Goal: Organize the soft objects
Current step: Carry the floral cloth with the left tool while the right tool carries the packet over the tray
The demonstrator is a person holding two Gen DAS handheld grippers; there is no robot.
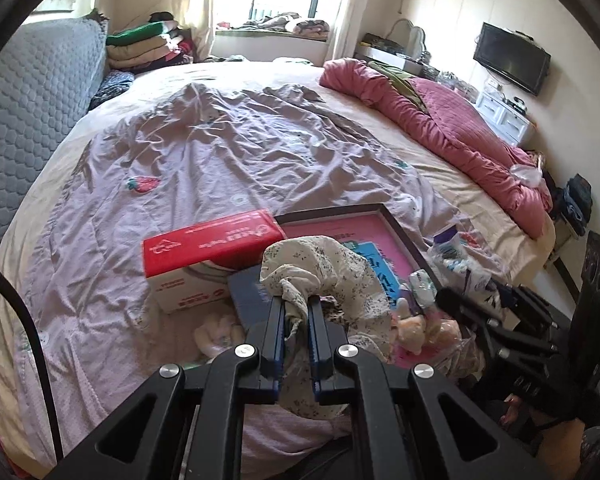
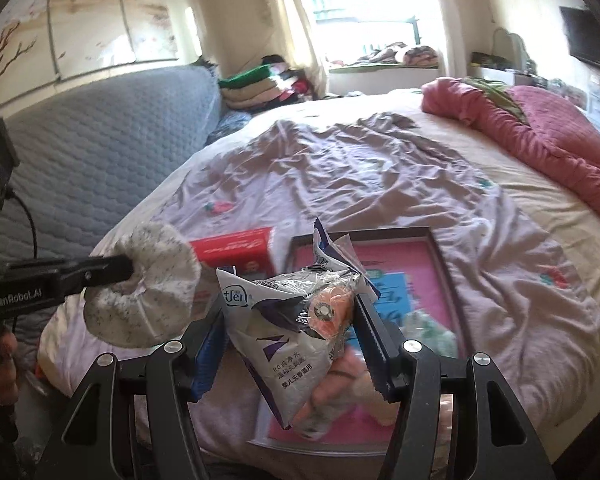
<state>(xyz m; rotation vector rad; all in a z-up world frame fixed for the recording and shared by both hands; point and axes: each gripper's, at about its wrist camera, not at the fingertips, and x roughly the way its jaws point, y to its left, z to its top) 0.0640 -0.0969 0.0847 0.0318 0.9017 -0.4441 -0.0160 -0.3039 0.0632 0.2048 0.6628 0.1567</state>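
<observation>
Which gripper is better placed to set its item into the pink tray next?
Probably right: the right gripper holds the crinkled white wipes packet directly above the dark-framed pink tray; the left gripper sits off its edge.

grippers: two (image 1: 296, 308) (image 2: 288, 316)
floral cloth: one (image 1: 332, 268)
wipes packet: one (image 2: 276, 320)
red box: one (image 1: 208, 248)
framed picture: one (image 1: 380, 232)

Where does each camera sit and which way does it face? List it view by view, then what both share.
Left wrist: rides the left gripper, facing across the bed toward the window; its fingers pinch a floral cloth.
Right wrist: rides the right gripper, facing the same way; its fingers hold a wipes packet.
Shared: red box, framed pink picture, each other's gripper.
</observation>
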